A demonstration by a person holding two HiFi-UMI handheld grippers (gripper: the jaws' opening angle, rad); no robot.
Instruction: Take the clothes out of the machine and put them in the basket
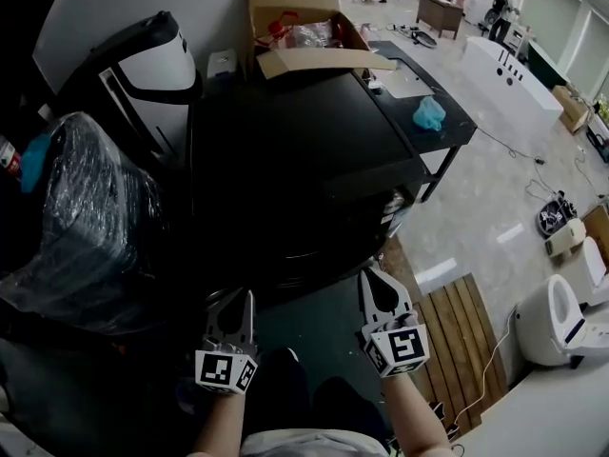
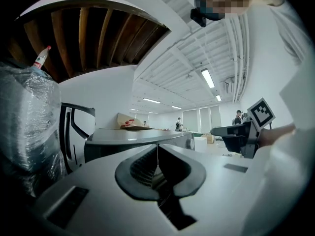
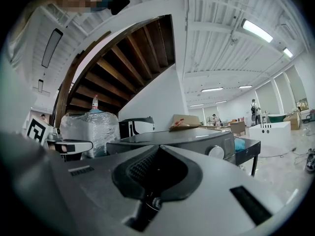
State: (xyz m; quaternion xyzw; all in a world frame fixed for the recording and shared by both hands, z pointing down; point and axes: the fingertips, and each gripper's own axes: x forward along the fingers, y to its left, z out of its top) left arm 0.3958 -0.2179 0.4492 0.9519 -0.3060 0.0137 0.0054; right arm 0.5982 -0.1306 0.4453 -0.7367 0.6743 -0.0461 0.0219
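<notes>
The dark washing machine [image 1: 295,150] stands right in front of me, and only its top and upper front edge show. My left gripper [image 1: 249,295] and right gripper [image 1: 366,276] are side by side just before its front, both shut with nothing between the jaws. In the left gripper view the left gripper [image 2: 158,146] points level at the machine [image 2: 133,139], its lid at jaw height. The right gripper [image 3: 158,149] faces the machine [image 3: 177,139] and its round knob [image 3: 215,152]. The machine's door, any clothes and any basket are hidden from all views.
An open cardboard box [image 1: 295,27] sits at the machine's far side. A plastic-wrapped bundle [image 1: 86,227] stands close on the left. A black table [image 1: 447,136] with a teal cloth [image 1: 430,114] adjoins on the right. A wooden slat mat [image 1: 466,341] and a white toilet [image 1: 552,322] are on the floor at right.
</notes>
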